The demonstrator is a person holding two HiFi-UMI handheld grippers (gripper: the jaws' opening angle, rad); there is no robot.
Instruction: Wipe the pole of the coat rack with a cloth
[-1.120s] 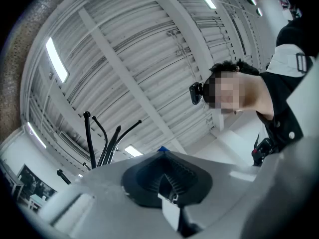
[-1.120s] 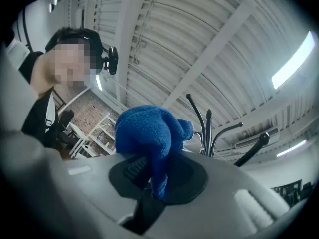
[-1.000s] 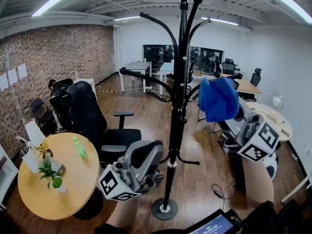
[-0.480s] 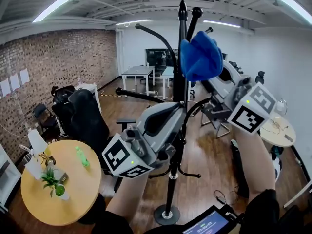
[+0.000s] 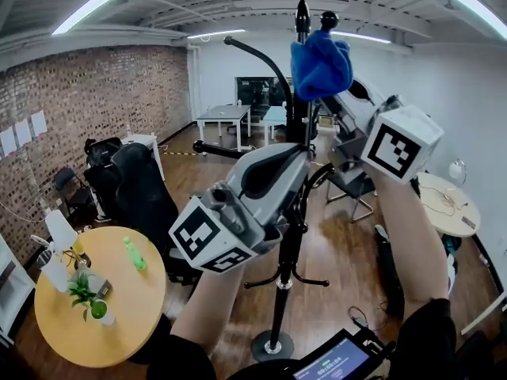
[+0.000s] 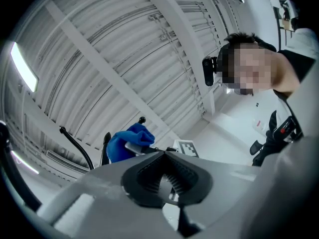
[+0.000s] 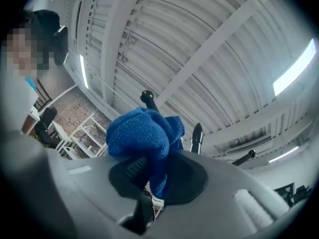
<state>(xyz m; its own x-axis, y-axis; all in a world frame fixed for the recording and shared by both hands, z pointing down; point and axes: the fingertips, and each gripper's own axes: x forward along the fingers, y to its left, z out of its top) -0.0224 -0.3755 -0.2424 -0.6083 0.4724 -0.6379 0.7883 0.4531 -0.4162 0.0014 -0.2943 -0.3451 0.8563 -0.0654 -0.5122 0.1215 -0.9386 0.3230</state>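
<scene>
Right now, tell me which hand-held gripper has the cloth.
The right hand-held gripper, high up near the top of the coat rack: its jaws are clamped on the blue cloth. The left hand-held gripper, lower down, is shut on nothing.

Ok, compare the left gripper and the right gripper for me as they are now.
The right gripper clamps a blue cloth in its jaws; the left gripper has its jaws shut on nothing. In the head view the right gripper is up by the top of the coat rack pole, the left gripper lower, near its middle. Both point up toward the ceiling.
</scene>
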